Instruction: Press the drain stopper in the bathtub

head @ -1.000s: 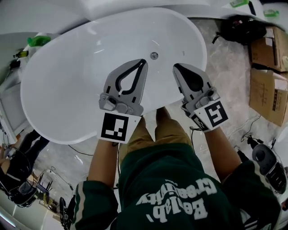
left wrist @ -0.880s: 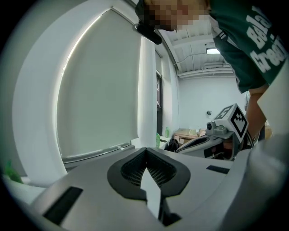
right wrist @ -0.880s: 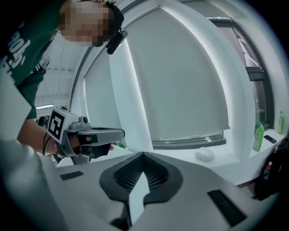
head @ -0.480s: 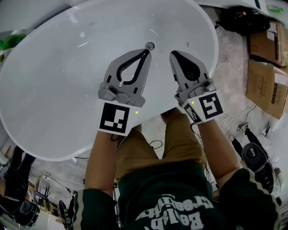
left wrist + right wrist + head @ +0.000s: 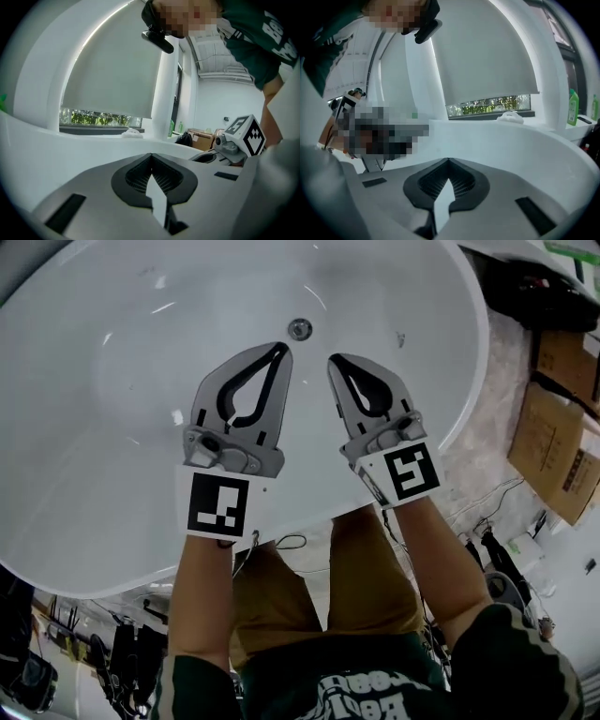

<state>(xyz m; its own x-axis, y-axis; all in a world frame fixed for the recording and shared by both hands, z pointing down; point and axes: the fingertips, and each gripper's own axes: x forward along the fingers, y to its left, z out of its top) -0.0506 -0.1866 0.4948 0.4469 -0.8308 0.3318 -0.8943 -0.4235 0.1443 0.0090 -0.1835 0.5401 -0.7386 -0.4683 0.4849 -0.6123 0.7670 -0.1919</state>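
The white bathtub point(image 5: 112, 427) fills the head view, and its small round metal drain stopper point(image 5: 299, 329) sits on the tub floor near the top centre. My left gripper point(image 5: 280, 349) is shut with nothing in it, its tips just below and left of the stopper. My right gripper point(image 5: 336, 361) is also shut and empty, a little below and right of the stopper. Both hover above the tub, apart from the stopper. The left gripper point(image 5: 151, 155) and the right gripper point(image 5: 448, 160) show closed jaws in their own views, with the tub rim point(image 5: 511, 136) beyond. The stopper is hidden there.
Cardboard boxes point(image 5: 555, 432) and a black bag point(image 5: 544, 294) stand on the floor right of the tub. Cables point(image 5: 487, 514) trail near the person's legs point(image 5: 366, 568). A green bottle point(image 5: 573, 108) stands on the window ledge behind the tub.
The head has leaned further over the tub, which now fills more of the view. Both shut grippers have moved forward, and the left tips now lie close to the stopper.
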